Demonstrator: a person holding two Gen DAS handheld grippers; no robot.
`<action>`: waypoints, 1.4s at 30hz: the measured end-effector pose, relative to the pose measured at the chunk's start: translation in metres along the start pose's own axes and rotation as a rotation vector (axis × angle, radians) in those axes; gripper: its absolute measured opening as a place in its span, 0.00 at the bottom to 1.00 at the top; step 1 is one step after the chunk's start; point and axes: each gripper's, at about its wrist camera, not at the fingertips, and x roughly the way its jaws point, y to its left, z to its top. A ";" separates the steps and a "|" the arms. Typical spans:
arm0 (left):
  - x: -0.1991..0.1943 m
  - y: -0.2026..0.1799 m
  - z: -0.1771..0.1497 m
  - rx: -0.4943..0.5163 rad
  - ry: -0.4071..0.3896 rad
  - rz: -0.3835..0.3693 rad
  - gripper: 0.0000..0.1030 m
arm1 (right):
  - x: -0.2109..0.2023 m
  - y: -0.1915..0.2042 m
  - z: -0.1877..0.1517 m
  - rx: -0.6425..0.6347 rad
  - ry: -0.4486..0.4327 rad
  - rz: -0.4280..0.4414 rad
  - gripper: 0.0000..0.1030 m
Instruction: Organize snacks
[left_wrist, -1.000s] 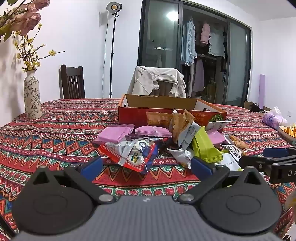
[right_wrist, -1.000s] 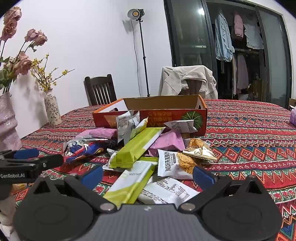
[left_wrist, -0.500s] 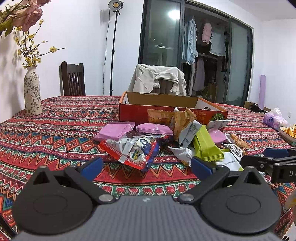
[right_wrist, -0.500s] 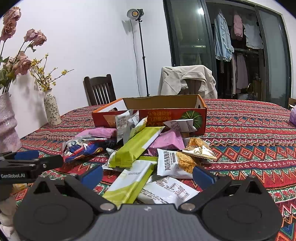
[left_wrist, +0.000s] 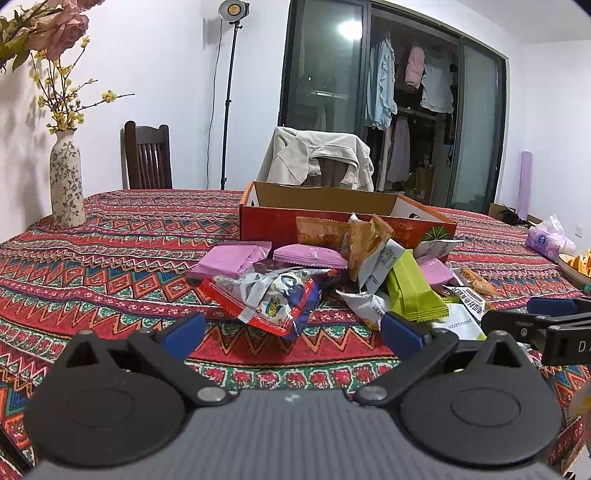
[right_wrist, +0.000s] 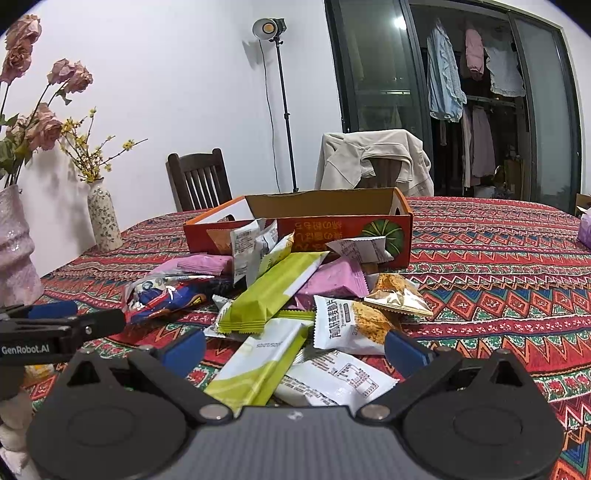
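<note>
Left gripper (left_wrist: 291, 334) gapes wide, empty, red packet (left_wrist: 273, 299) just ahead; right gripper (right_wrist: 295, 349) wide too, green packet (right_wrist: 258, 365) between its fingers, untouched; box (right_wrist: 343, 230) beyond.

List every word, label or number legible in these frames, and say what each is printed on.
"GenRobot.AI": side of the left gripper, right wrist view.
"D": cut-off lettering on the right gripper, left wrist view.
"2025/12/25": upside down on the white-green packet.
Orange box: upside-down Chinese characters, too blurred to read.
White biscuit packet: Chinese characters, too small to read.
White label packet: small print, unreadable.
</note>
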 end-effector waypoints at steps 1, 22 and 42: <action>0.000 0.000 0.000 0.000 -0.001 0.001 1.00 | 0.000 0.000 0.000 0.000 0.000 0.000 1.00; 0.001 0.000 -0.002 -0.001 0.001 0.008 1.00 | 0.001 0.001 -0.002 0.002 -0.002 -0.004 1.00; 0.000 0.001 -0.002 -0.002 -0.004 0.015 1.00 | 0.002 0.004 -0.002 -0.003 0.001 -0.006 1.00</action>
